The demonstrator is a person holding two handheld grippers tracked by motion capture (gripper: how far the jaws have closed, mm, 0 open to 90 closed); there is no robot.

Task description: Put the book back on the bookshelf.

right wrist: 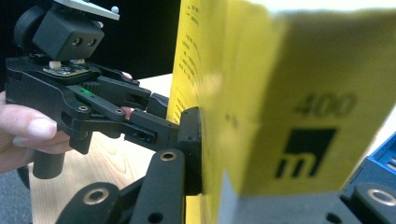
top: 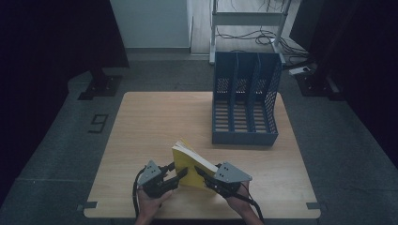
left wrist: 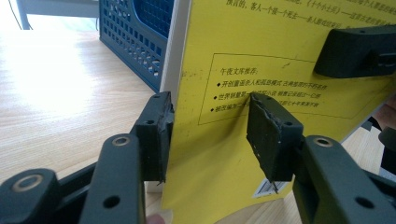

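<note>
Yellow book (top: 189,162) stood on edge near table's (top: 141,122) front, before blue file rack (top: 245,101). Clamped by right gripper (top: 205,176); straddled by left gripper (top: 174,172), jaws parted, right pad off cover.

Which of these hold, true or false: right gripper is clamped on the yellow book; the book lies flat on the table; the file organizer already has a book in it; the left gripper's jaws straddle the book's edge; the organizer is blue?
1. The right gripper is clamped on the yellow book. True: the right gripper view shows its pad pressed against the cover.
2. The book lies flat on the table. False: it is held up on edge between both grippers.
3. The file organizer already holds a book. False: its slots look empty.
4. The left gripper has its jaws on either side of the book. True.
5. The organizer is blue. True.
</note>
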